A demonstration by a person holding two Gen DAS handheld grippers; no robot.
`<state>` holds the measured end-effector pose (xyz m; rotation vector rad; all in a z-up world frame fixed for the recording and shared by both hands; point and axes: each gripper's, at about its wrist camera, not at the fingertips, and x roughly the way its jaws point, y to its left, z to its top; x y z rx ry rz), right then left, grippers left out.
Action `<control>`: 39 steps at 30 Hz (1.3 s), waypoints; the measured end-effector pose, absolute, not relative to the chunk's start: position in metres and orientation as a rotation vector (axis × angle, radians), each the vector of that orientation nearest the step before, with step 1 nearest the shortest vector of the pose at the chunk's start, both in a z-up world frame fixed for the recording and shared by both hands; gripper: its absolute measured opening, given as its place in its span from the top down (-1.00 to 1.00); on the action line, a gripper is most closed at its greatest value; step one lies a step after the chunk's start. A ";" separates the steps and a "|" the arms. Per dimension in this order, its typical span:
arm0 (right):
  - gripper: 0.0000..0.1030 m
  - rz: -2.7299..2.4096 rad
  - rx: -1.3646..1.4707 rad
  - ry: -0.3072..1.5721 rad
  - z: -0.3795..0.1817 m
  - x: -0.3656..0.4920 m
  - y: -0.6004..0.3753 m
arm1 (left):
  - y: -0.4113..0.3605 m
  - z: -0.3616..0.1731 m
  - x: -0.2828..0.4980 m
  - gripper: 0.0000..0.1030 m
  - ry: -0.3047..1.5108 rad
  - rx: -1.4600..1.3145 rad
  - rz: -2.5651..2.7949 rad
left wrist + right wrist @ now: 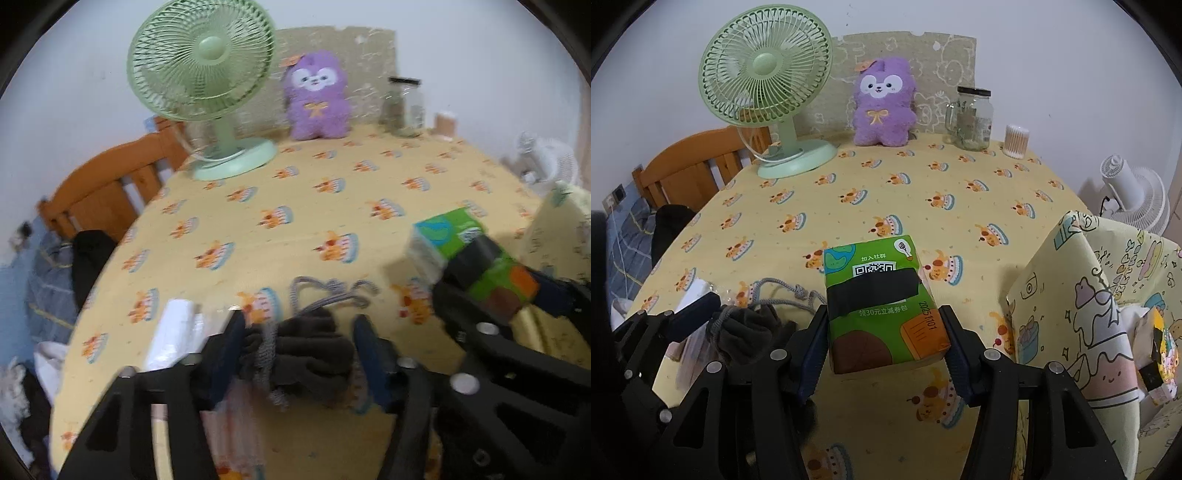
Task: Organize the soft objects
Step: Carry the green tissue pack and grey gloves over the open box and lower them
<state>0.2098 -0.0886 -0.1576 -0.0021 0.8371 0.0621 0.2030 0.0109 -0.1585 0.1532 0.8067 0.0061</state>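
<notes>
My left gripper (299, 332) is shut on a dark grey drawstring pouch (314, 354) low over the yellow tablecloth (295, 229). The pouch's grey cord (332, 291) trails ahead on the cloth. My right gripper (882, 321) is shut on a green tissue pack (882, 295) with a black band, held just above the table. In the right wrist view the pouch (746, 328) sits to the left, beside one of the left gripper's fingers (698, 310). In the left wrist view the pack (454, 240) hangs at the right. A purple plush toy (882, 110) sits upright at the table's far edge.
A cartoon-print fabric bin (1071, 295) with items inside stands at the right. At the back are a green desk fan (768, 96), a glass jar (973, 118) and a cotton-swab tub (1015, 140). A white wrapped packet (170, 332) lies left of the pouch. A wooden chair (694, 166) stands at the left.
</notes>
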 end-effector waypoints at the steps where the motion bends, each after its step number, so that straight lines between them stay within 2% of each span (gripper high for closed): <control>1: -0.17 0.066 -0.001 0.841 -0.158 0.210 -0.089 | 0.012 -0.158 0.203 -0.10 0.808 0.147 0.002; 14: -0.17 0.072 0.000 0.844 -0.148 0.197 -0.089 | 0.009 -0.147 0.180 0.19 0.821 0.099 -0.071; 39: -0.17 0.068 -0.017 0.711 -0.083 0.142 -0.093 | 0.003 -0.084 0.121 0.30 0.664 0.071 -0.104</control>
